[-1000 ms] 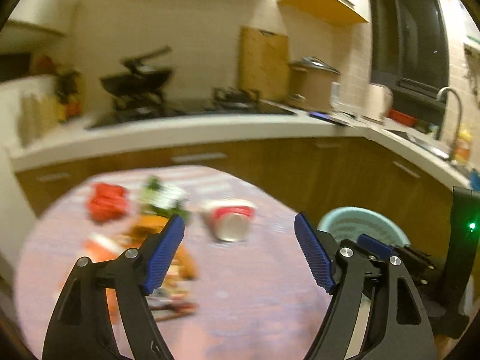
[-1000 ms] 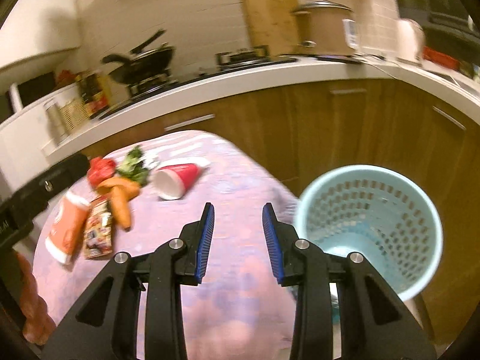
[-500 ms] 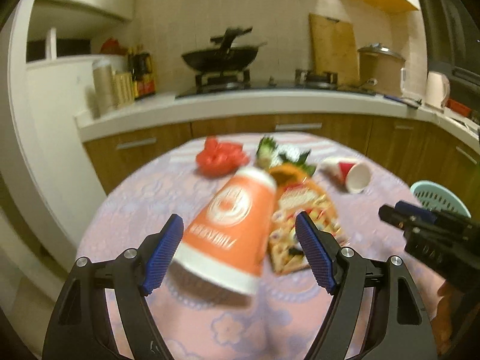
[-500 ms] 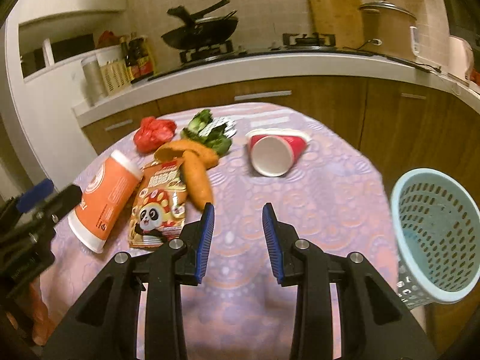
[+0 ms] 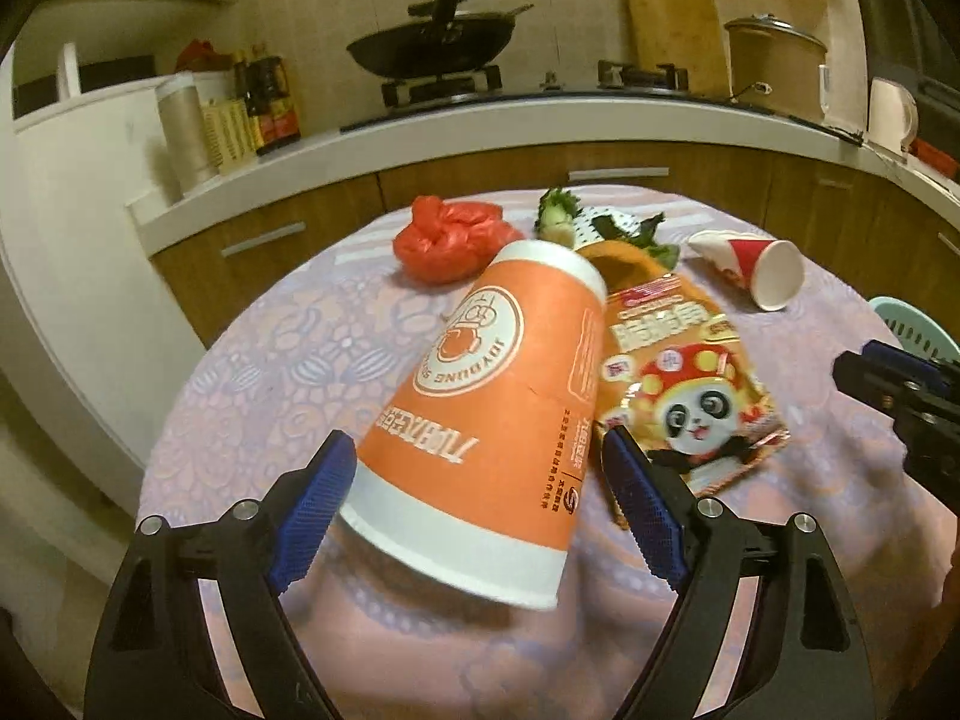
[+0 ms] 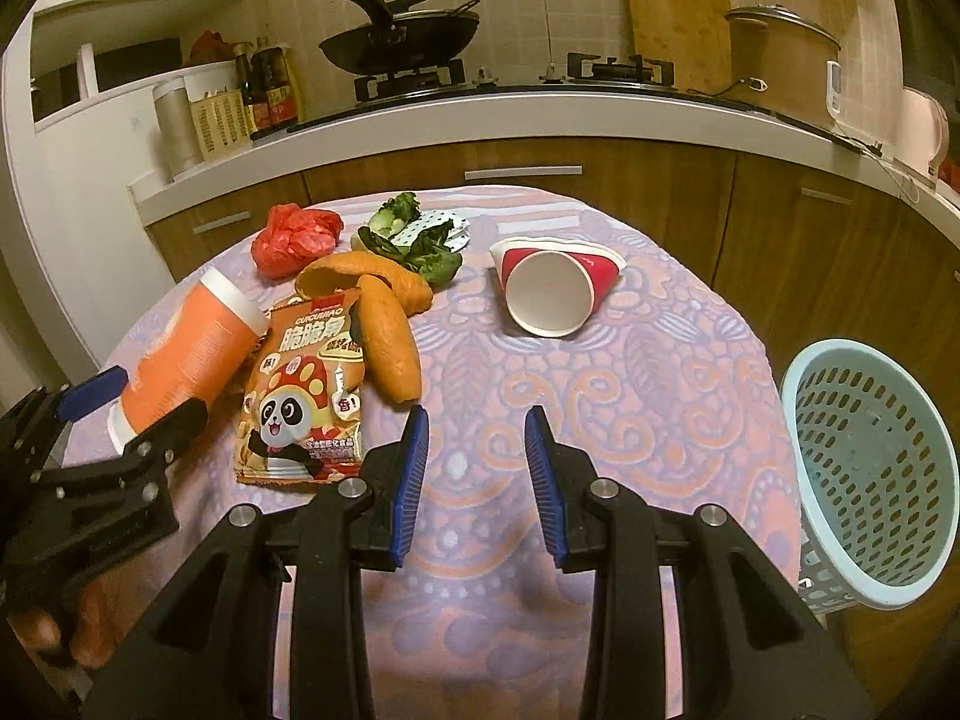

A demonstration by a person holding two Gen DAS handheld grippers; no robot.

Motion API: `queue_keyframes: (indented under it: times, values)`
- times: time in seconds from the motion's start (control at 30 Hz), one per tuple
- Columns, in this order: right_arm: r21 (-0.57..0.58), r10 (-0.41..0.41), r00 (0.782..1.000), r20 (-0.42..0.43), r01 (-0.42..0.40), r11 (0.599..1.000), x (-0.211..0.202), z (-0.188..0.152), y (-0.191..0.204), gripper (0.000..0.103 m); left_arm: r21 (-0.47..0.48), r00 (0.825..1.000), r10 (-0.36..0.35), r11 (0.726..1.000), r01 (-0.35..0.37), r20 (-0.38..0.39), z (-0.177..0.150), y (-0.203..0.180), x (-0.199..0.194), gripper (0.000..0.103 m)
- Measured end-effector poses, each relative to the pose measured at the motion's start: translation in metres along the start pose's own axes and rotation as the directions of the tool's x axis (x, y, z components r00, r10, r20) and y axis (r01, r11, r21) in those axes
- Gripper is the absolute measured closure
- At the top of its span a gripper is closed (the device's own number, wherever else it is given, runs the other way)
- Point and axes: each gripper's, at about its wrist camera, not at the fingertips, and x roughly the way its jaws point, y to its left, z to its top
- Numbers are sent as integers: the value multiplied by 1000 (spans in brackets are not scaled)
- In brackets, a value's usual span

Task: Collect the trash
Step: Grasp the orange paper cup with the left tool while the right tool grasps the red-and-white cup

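Showing only in the right view: red cup's (image 6: 549,294) open mouth.

Illumination is warm, yellowish and moderately dim in both wrist views; the tiled wall behind the wok (image 6: 401,39) is the brightest zone, while the cabinet fronts below the counter (image 6: 540,114) sit in shade. Fisheye distortion bows the counter into an arc; black vignetting occupies all corners. In the left view the orange cup (image 5: 498,384) is soft along its near white rim, with slight smear, and casts a diffuse shadow on the tablecloth (image 5: 288,372) beneath that rim; the snack packet (image 5: 690,396) right of the cup shows mild glare. The right view is sharper; the packet print reads clearly.
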Motion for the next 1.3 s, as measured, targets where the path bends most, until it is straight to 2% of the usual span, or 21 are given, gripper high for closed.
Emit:
queue_keyframes:
  times: [0.1, 0.17, 0.3, 0.67, 0.87, 0.9, 0.97, 1.0, 1.13, 1.3]
  values:
    - [4, -9, 1000, -6, 9, 1000, 2, 1, 1, 73, 10, 999, -30, 999, 30, -18, 4, 7, 8, 18]
    - [8, -9, 1000, -8, 9, 1000, 3, 1, 0, 73, -20, 997, -73, 997, 72, -40, 7, 16, 15, 18]
    - [7, -10, 1000, -8, 10, 1000, 3, 2, 0, 73, -72, 992, -121, 990, 118, -31, 9, 28, 19, 25]
    - [5, 13, 1000, -15, -13, 1000, 7, 9, 3, 73, -191, 976, -205, 958, 216, 78, 11, 49, 11, 40]
    - [29, -35, 999, 3, 35, 999, 12, 29, -11, 73, -270, 965, -229, 928, 257, 130, 8, 63, 11, 43]
    - [42, -38, 999, 0, 38, 998, 16, 34, -15, 70, -277, 963, -231, 925, 261, 136, 8, 65, 10, 43]
    - [72, -46, 999, -5, 46, 996, 24, 44, -22, 50, -293, 960, -238, 916, 272, 148, 7, 68, 10, 43]
    - [87, -51, 999, -5, 51, 995, 28, 47, -24, 35, -300, 959, -242, 913, 277, 150, 7, 69, 11, 43]
    - [131, -55, 998, -17, 56, 990, 52, 65, -33, 34, -321, 951, -259, 898, 301, 168, 4, 74, 10, 43]
    - [145, -68, 995, -66, 77, 986, 85, 76, -35, 34, -339, 951, -258, 891, 303, 171, 3, 77, 11, 42]
